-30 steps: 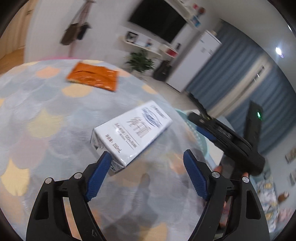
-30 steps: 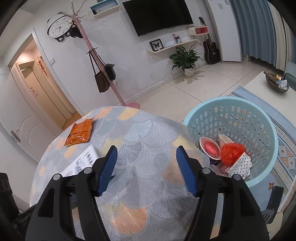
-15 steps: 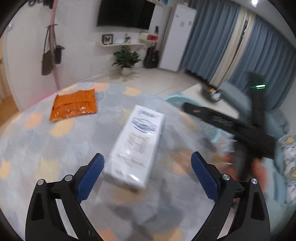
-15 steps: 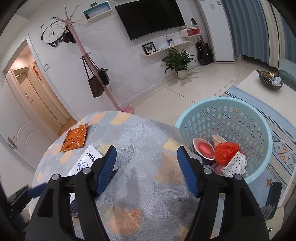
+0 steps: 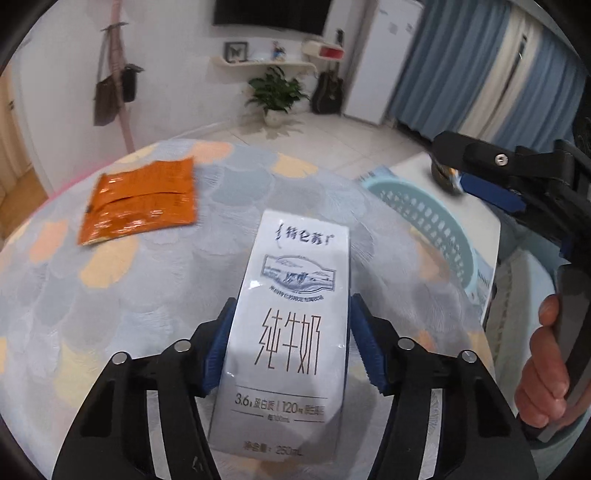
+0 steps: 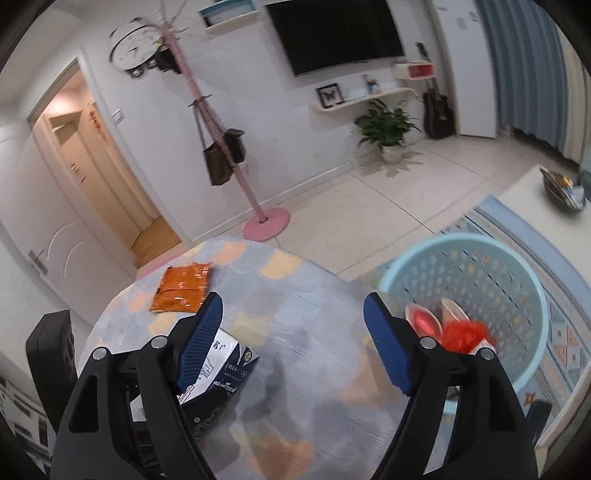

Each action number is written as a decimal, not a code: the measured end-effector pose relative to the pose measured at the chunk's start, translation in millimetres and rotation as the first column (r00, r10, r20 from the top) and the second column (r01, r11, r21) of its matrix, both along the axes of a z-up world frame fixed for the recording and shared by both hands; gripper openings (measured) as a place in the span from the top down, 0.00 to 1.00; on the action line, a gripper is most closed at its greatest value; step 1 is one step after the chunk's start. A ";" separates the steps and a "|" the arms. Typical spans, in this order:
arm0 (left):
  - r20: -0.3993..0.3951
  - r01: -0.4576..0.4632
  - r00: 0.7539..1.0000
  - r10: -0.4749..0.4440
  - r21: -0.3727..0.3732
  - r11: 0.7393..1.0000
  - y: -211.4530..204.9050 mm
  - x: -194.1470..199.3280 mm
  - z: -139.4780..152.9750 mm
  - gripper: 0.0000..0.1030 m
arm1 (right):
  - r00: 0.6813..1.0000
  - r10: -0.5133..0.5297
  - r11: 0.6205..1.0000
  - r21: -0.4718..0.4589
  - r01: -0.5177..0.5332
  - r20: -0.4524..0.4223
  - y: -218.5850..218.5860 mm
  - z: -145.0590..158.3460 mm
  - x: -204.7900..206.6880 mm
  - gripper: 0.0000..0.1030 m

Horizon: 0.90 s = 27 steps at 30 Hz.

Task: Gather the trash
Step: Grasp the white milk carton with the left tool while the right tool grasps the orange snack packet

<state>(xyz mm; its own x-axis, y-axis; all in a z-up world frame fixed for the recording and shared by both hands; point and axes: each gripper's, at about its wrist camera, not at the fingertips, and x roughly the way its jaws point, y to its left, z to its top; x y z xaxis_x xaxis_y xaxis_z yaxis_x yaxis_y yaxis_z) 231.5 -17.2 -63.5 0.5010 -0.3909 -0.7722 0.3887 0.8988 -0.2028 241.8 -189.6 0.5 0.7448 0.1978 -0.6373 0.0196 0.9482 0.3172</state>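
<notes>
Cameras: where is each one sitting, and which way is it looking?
Left wrist: on the left gripper, looking along its fingers at the milk carton clamped between them; the right hand shows.
Right wrist: on the open right gripper, looking over the table toward the basket.
Both show carton, orange packet and basket.

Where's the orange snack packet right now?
The orange snack packet lies flat on the far left part of the round table, beyond the milk carton that the left gripper clamps.

white walls, wall-mounted tv, pink coat stand, blue curtains, possibly tiled floor.
</notes>
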 end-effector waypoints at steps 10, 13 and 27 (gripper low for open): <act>0.084 -0.350 0.930 0.358 -0.092 0.932 136.2 -27.0 27.4 0.47 | 0.984 0.172 0.982 -0.066 -0.175 -0.049 90.0 -7.5 56.7 0.19; 0.075 -0.415 0.902 0.425 -0.119 0.902 168.0 -28.3 20.8 0.47 | 0.970 0.230 0.967 -0.095 -0.238 -0.084 122.9 -16.9 73.0 0.19; 0.168 -0.552 0.805 0.569 -0.140 0.822 194.8 -43.0 18.0 0.47 | 0.937 0.293 0.919 -0.213 -0.330 -0.190 212.8 -49.7 115.2 0.19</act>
